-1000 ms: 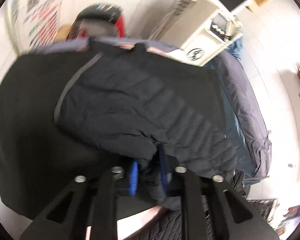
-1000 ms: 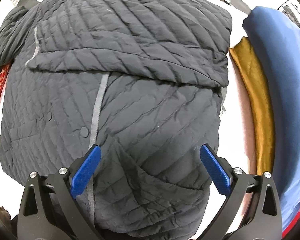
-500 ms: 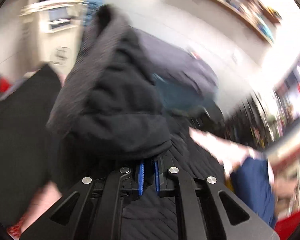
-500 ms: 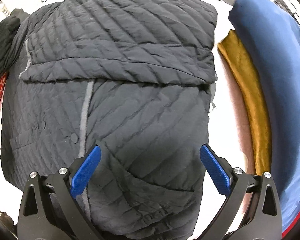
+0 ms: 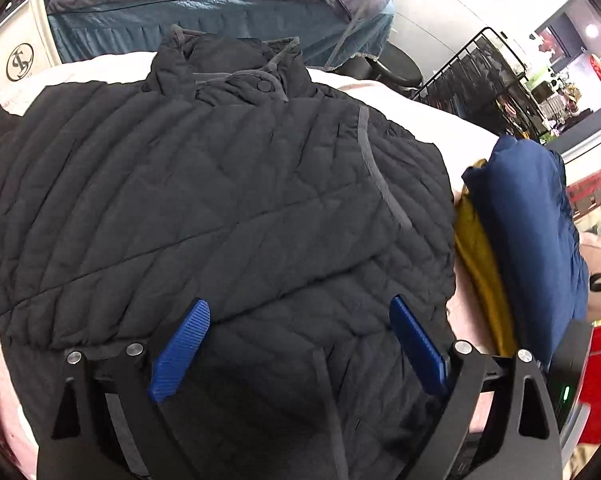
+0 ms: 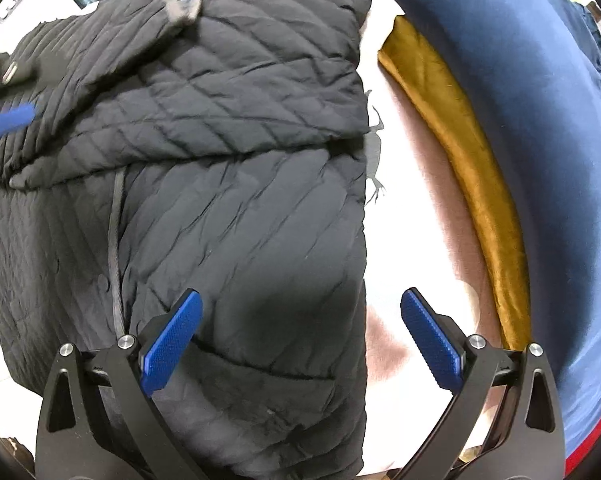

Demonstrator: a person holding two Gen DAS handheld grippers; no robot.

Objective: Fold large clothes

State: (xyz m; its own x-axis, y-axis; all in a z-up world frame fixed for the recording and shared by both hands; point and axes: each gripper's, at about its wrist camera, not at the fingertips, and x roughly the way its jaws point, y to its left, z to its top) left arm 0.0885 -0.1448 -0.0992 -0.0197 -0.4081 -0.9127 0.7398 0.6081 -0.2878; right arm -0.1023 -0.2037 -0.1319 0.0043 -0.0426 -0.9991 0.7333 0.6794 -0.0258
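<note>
A black quilted jacket is lying spread on a pale bed surface, its collar at the far end and one sleeve folded across the chest. The left gripper is pointing steeply down over the jacket's lower half, its blue pads standing far apart and its jaws opening — quilted fabric is showing in the gap between them, but neither pad is pressing on it. The right gripper is pointing straight down at the jacket's right edge, fingers spread wide and holding nothing; its left pad is hanging over the dark fabric while the other is hanging over bare bedding. In the right wrist view, a blurred blue pad of the left gripper is showing at the far left edge. Just beside the jacket, a mustard-yellow cloth is lying against a folded navy garment — both apart from the jacket.
</note>
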